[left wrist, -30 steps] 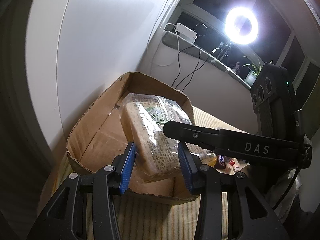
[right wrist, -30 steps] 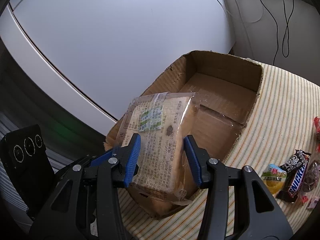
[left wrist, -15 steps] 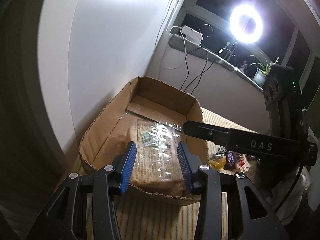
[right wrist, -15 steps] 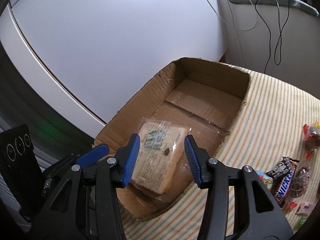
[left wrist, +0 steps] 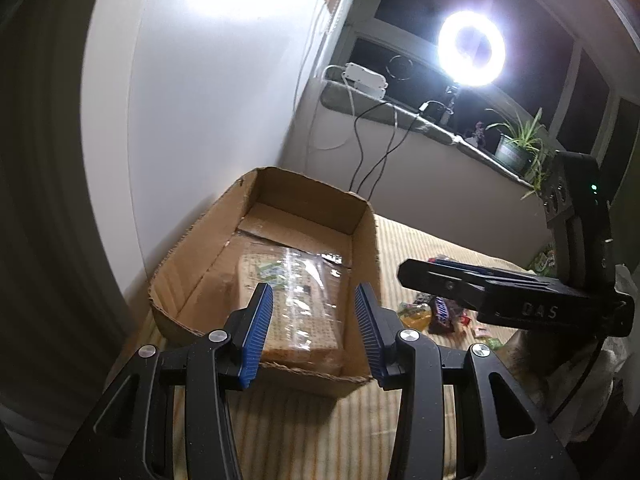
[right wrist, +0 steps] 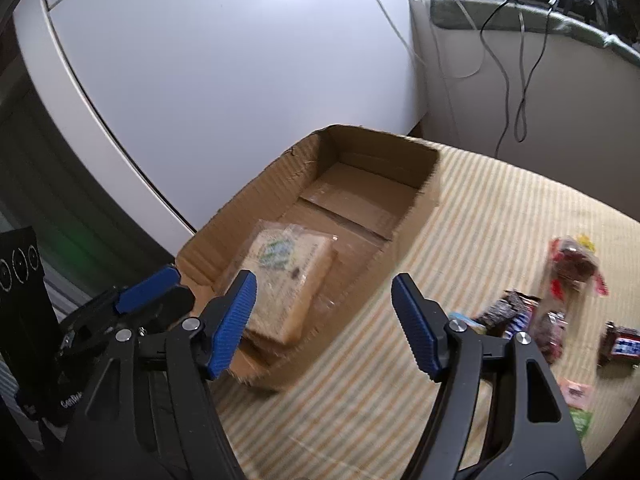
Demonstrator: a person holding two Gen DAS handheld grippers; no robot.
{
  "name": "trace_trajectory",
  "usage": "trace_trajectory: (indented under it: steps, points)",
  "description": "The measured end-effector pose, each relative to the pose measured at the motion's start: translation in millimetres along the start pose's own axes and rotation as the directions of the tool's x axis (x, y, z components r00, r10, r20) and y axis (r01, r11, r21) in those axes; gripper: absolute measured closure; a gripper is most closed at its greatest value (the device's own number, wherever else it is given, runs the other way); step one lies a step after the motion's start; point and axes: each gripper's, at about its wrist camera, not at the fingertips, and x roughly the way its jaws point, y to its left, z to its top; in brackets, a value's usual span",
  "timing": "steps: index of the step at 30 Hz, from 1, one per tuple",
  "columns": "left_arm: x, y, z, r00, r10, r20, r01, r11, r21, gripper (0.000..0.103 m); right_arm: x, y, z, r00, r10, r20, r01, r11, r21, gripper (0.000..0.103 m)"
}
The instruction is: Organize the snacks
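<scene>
The bagged bread (right wrist: 286,280) now lies flat on the floor of the cardboard box (right wrist: 248,208), at the near end, label up. A second ago I had it pinched between both tools above the box's near rim; half a second ago it was already down inside, with both sets of jaws around it. Now neither tool touches it.

My right gripper (right wrist: 324,320) has just been opening: its blue pads stand wide apart, with nothing between them but the box's near corner and the striped tablecloth (right wrist: 480,220) below. It has also pulled back and swung toward the loose snacks, and that view is blurred. My left gripper (left wrist: 314,330) keeps the same moderate gap as before, jaws apart and holding nothing; the bread shows between its pads only because it lies beyond them in the box.

So I judge the first item stowed. The far half of the box is bare, so there is room for more. The rest waits on the cloth to the right of the box: a Snickers bar (left wrist: 442,312), a small yellow jelly cup (left wrist: 416,314), a red-wrapped pack (right wrist: 572,268) and a few dark wrappers I cannot read. My next reach probably goes to that pile, the right tool being already wide and turned that way.
</scene>
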Motion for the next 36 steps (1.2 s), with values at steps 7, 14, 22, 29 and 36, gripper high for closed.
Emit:
trace_trajectory:
  steps: [7,14,22,29,36]
  points:
    - [-1.7,-24.1,-9.4,0.999,-0.031,-0.025,0.032,0.998,0.051,0.056,-40.6,-18.6,-26.2,0.997,-0.066,0.036,0.066,0.998,-0.019,0.02]
    - [6.5,-50.2,-18.3,0.995,-0.073,-0.062,0.078,0.993,0.084,0.055,-76.1,-58.9,-56.8,0.993,-0.098,0.062,0.093,0.992,0.082,0.02]
    - [27.7,-82.9,-30.1,0.984,-0.124,-0.125,0.139,0.983,0.121,0.055,-111.0,-81.4,-102.9,0.953,-0.296,0.062,0.296,0.955,0.001,0.014]
    - [50.9,-100.6,-40.1,0.973,-0.144,-0.181,0.169,0.976,0.134,0.055,-135.9,-99.4,-152.5,0.946,-0.321,0.042,0.323,0.944,-0.067,0.014]
    - [71.6,-114.0,-47.1,0.965,-0.135,-0.223,0.17,0.974,0.149,0.055,-142.4,-120.5,-185.6,0.954,-0.297,-0.043,0.296,0.955,-0.025,0.04]
